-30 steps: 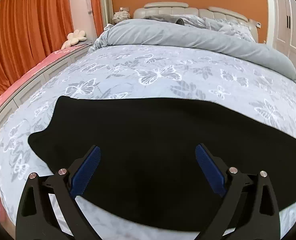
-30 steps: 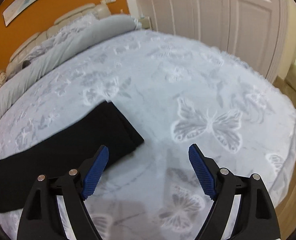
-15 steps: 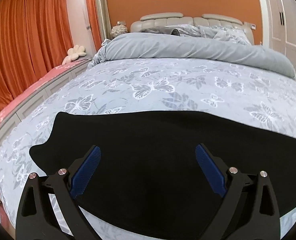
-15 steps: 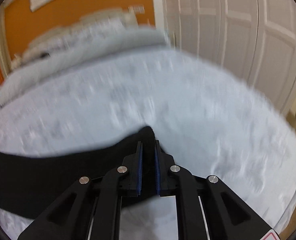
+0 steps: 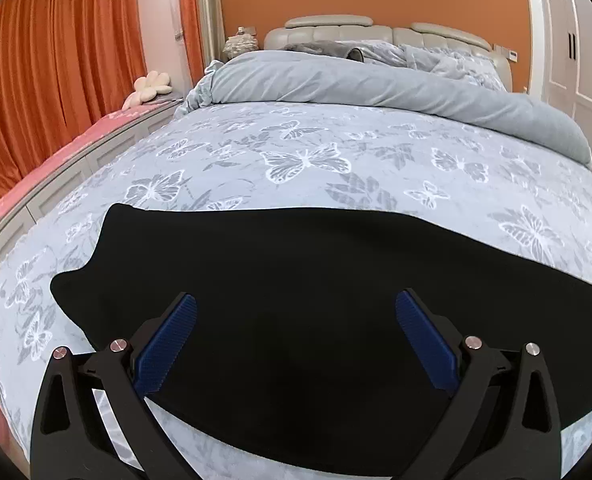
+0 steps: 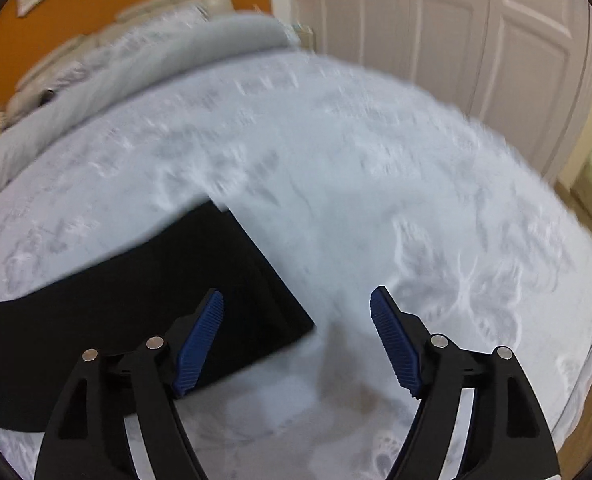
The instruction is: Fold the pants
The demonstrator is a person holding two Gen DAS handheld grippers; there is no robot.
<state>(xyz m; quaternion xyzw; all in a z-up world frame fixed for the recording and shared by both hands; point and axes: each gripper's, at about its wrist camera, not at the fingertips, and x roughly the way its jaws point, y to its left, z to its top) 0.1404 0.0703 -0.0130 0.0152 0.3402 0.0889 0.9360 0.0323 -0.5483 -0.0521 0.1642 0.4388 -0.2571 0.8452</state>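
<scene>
The black pants (image 5: 315, 300) lie flat across the butterfly bedspread (image 5: 307, 160). Left gripper (image 5: 296, 344): released above them. Right gripper (image 6: 296, 340): opening, empty, at the leg end (image 6: 256, 280). Risk: grasping only the upper layer skews the fold.

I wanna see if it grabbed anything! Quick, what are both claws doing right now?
Left gripper: open, holding nothing, above the flat black fabric pants.
Right gripper: jaws opening, nothing gripped, the pants' leg end below it.
</scene>
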